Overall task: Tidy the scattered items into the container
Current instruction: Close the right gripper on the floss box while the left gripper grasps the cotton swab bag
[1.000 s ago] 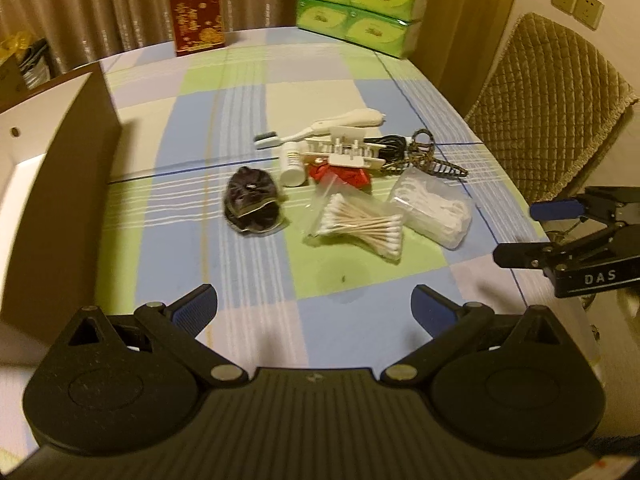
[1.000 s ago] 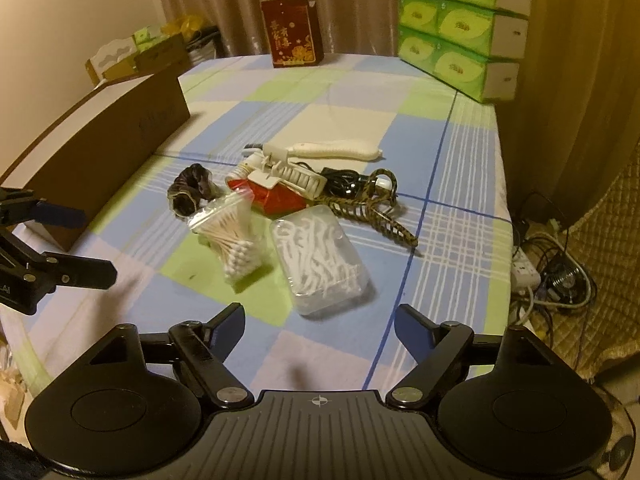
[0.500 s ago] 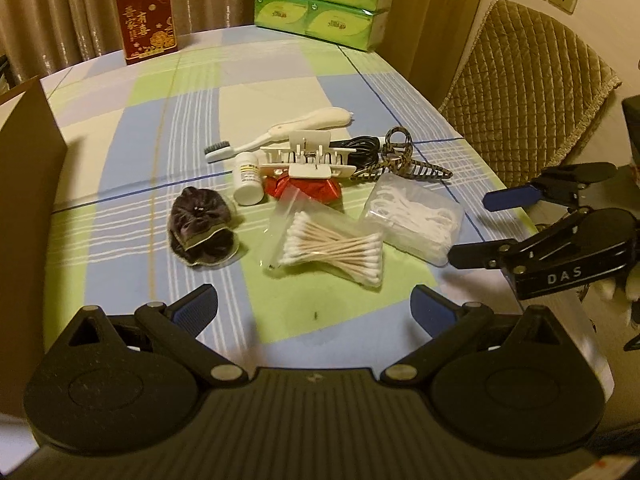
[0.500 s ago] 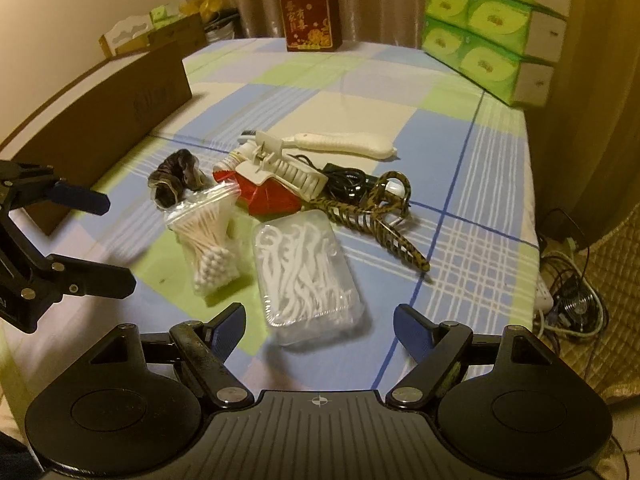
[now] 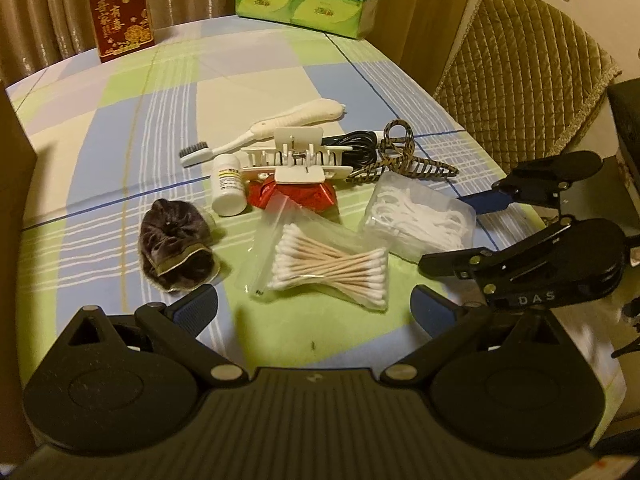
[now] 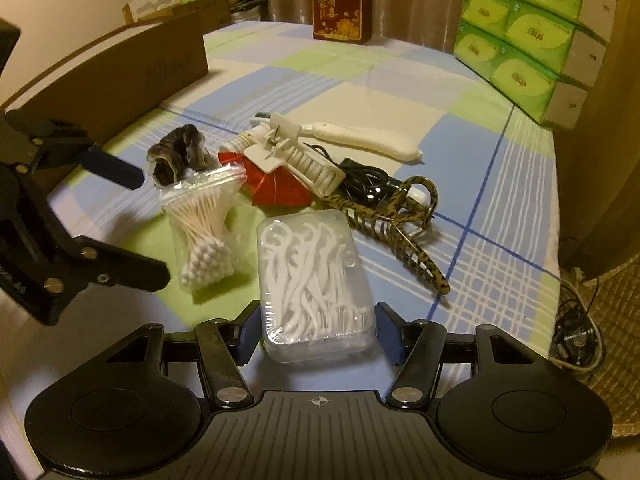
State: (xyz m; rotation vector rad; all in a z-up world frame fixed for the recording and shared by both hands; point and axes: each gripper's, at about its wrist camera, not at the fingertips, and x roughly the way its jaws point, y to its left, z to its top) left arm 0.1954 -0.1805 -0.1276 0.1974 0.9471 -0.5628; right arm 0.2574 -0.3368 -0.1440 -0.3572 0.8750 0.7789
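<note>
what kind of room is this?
Probably a home dining or living room: a table with a checked cloth, a quilted chair beside it, curtains behind, stacked tissue packs, and toiletries such as a floss pick box.

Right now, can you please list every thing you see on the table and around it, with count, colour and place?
floss pick box: 1, clear, between right tongs
cotton swab bag: 1, clear, centre front
scrunchie: 1, dark brown, left of swabs
pill bottle: 1, white, behind scrunchie
red wrapper: 1, under white clip
white clip: 1, middle
spotted clip: 1, brown, right
black cable: 1, behind clips
brush: 1, white, rear
cardboard box: 1, brown, left edge
red box: 1, far end
tissue packs: several, green, far right
chair: 1, tan
left tongs: open
right tongs: closing around floss box
</note>
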